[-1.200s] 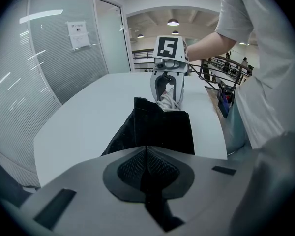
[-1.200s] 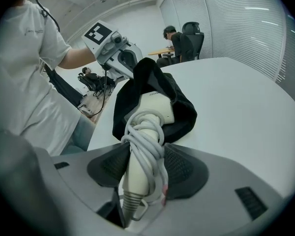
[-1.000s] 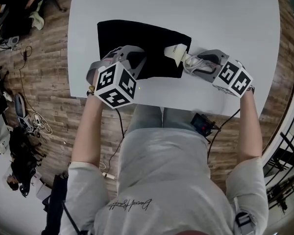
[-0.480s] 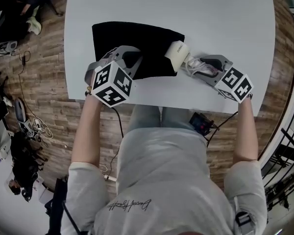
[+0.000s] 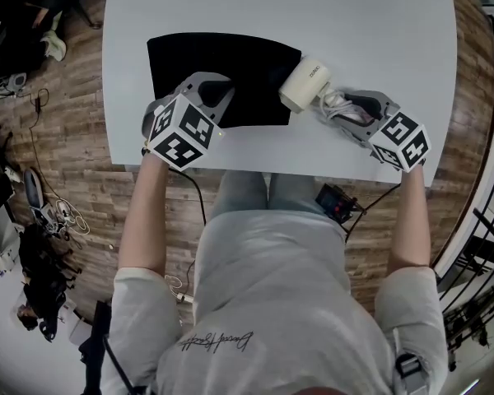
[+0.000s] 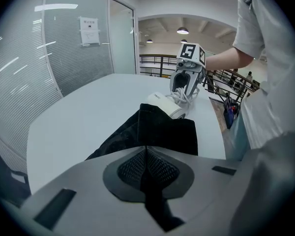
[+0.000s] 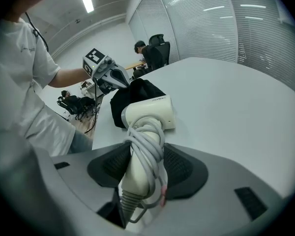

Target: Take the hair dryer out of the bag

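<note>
A black cloth bag (image 5: pixel 222 68) lies flat on the white table (image 5: pixel 379 31). My left gripper (image 5: pixel 216 99) is shut on the bag's fabric near its front edge, and a black fold sits pinched between the pads (image 6: pixel 146 149). The white hair dryer (image 5: pixel 305 85), its cord wound round the handle, sits just past the bag's right edge. My right gripper (image 5: pixel 333 105) is shut on that handle (image 7: pixel 145 156). In the right gripper view the dryer's barrel (image 7: pixel 150 113) points away in front of the bag (image 7: pixel 132 95).
The table's front edge (image 5: pixel 272 171) runs close under both grippers. A small black device (image 5: pixel 337 206) hangs below that edge by the person's waist. Wooden floor with cables and gear lies to the left. The far half of the table is bare white surface.
The right gripper has moved right and rolled, drawing the hair dryer further out from the bag's right edge. The left gripper has stayed shut on the bag.
</note>
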The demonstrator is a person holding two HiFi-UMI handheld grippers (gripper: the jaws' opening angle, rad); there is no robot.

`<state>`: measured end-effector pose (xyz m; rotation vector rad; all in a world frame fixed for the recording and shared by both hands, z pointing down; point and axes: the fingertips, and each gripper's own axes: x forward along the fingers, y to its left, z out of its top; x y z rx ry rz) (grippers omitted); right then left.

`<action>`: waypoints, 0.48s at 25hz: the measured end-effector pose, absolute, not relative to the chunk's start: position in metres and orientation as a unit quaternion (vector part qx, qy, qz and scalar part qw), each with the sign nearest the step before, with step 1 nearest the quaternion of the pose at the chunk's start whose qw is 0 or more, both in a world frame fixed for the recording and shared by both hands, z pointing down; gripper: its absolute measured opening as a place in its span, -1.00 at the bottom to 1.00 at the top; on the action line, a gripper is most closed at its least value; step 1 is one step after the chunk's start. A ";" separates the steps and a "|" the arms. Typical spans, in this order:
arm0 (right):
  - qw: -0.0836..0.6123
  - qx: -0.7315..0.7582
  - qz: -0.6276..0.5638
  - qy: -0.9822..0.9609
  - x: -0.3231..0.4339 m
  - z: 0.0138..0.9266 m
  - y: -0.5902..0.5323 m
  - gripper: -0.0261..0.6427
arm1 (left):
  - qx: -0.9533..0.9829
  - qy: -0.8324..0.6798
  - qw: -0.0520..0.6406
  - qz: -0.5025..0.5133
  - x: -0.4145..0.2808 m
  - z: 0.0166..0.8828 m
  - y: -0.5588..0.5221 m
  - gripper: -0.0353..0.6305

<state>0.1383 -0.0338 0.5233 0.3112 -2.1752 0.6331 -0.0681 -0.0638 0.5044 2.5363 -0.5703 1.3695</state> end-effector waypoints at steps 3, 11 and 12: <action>0.411 0.130 0.249 -0.867 0.141 0.522 -0.034 -0.24 | 0.858 -0.198 0.105 0.463 -0.068 0.508 -0.065 -0.84; 0.394 0.167 0.254 -0.868 0.141 0.527 -0.041 -0.31 | 0.854 -0.200 0.100 0.469 -0.068 0.515 -0.064 -0.84; 0.393 0.169 0.254 -0.868 0.141 0.528 -0.041 -0.31 | 0.854 -0.200 0.098 0.470 -0.068 0.515 -0.064 -0.84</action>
